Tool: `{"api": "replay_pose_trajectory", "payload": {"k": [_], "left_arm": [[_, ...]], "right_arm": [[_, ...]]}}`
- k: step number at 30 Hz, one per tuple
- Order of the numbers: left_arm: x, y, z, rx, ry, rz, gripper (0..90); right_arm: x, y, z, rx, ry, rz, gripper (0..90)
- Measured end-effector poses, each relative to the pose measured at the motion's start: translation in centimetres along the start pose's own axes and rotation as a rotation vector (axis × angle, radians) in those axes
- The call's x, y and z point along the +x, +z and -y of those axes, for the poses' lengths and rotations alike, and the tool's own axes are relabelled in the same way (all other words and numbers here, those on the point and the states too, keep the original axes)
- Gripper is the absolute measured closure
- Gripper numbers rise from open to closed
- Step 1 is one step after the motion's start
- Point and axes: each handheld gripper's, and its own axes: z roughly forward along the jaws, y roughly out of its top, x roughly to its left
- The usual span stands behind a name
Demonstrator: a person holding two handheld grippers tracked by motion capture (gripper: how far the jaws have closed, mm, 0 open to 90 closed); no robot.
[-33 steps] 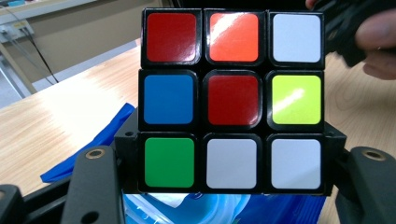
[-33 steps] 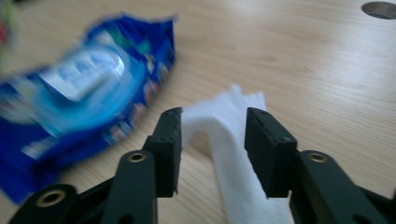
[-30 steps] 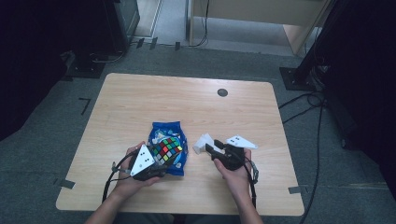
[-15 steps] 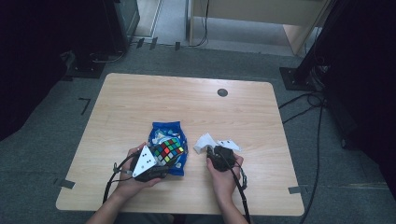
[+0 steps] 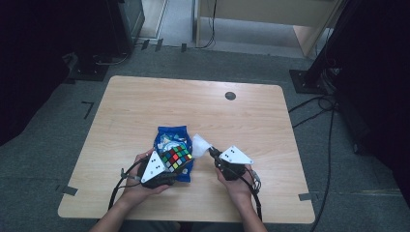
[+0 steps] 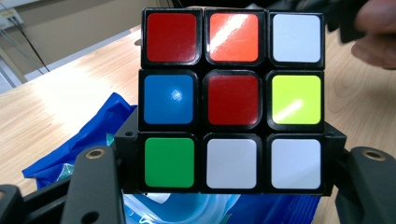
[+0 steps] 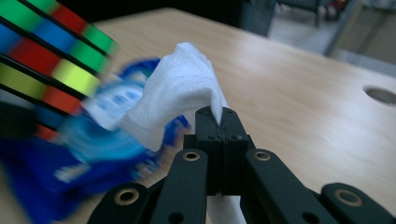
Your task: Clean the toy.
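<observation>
Right gripper view: right tongs (image 7: 219, 122) pinch white wipe (image 7: 180, 91) pointing upward.

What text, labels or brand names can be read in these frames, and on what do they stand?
None can be read.
Blue wipes pack: white print on its label, blurred in the right gripper view and too small in the high view.
Cube, held in the left claw: plain coloured stickers, no lettering.
White wipe, pinched in the right claw: blank.
Table: no markings.
</observation>
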Motion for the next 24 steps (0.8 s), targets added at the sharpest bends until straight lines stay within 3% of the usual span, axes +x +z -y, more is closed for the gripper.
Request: {"api": "replay_pose_trajectory", "payload": {"k": [2, 4, 9, 13, 16, 19, 24], "left_arm": [[-0.1, 0.1, 0.0, 0.002, 0.002, 0.004, 34.0], [-0.3, 0.2, 0.0, 0.008, 0.007, 0.01, 34.0], [-0.9, 0.5, 0.1, 0.012, 0.045, 0.033, 34.0], [-1.2, 0.6, 0.1, 0.022, 0.062, 0.042, 34.0], [-1.1, 0.6, 0.2, 0.029, 0.056, 0.027, 34.0], [-0.6, 0.5, 0.1, 0.026, 0.038, 0.012, 34.0], [0.4, -0.1, 0.1, 0.016, -0.001, -0.005, 34.0]], "right_arm": [[0.6, -0.4, -0.6, -0.056, -0.002, -0.071, 90.0], [1.4, -0.4, -1.2, -0.078, -0.028, -0.128, 90.0], [3.0, -0.2, -1.9, -0.084, -0.059, -0.197, 90.0], [3.6, 0.0, -2.3, -0.083, -0.012, -0.25, 89.8], [3.9, -0.3, -2.7, -0.096, 0.021, -0.308, 89.8], [4.3, -0.8, -3.2, -0.109, -0.009, -0.355, 89.8], [3.8, -1.0, -3.1, -0.078, -0.001, -0.389, 89.4]]}}
